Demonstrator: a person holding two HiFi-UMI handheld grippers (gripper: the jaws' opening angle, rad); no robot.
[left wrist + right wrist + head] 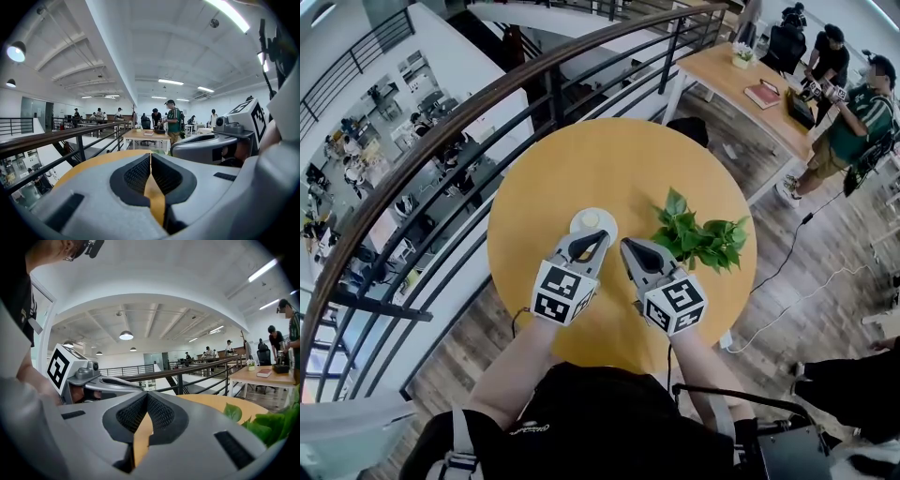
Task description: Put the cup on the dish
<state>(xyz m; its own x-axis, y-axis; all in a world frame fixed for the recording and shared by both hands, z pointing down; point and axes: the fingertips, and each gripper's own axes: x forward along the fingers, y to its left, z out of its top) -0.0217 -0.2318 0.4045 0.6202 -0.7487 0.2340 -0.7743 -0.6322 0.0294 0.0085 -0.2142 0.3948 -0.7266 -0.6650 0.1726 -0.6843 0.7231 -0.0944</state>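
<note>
While both tools hang side by side over the near part of the round yellow wooden worktop (619,159), no grab has begun. The left grey plastic hand-held gripper (600,235) has its jaws pressed together with nothing in them. The right grey plastic hand-held gripper (627,243) is the same. Each has black bumpy rubber pads inside and a white cube with black squares at the back.

Just past the left tips sits the small round white dish (577,221). It looks smooth and shiny, like china. A smaller pale round shape (593,221) shows in its middle. That may be the cup, but it is too small to tell. No cup shows anywhere else on the worktop.

I think the job is either at its very start or already done. If the cup needs lifting, one pair of jaws must spread wide first. It should come in low from the side and pinch the round wall gently, because smooth china can slip. Keep the cup upright and set it flat in the middle of the dish before letting go.

The green leafy plant (701,236) stands right of the dish, near the right tips. Its leaves look soft, so steer clear of them. Past the worktop runs a dark metal railing with a brown wooden top (61,137).
</note>
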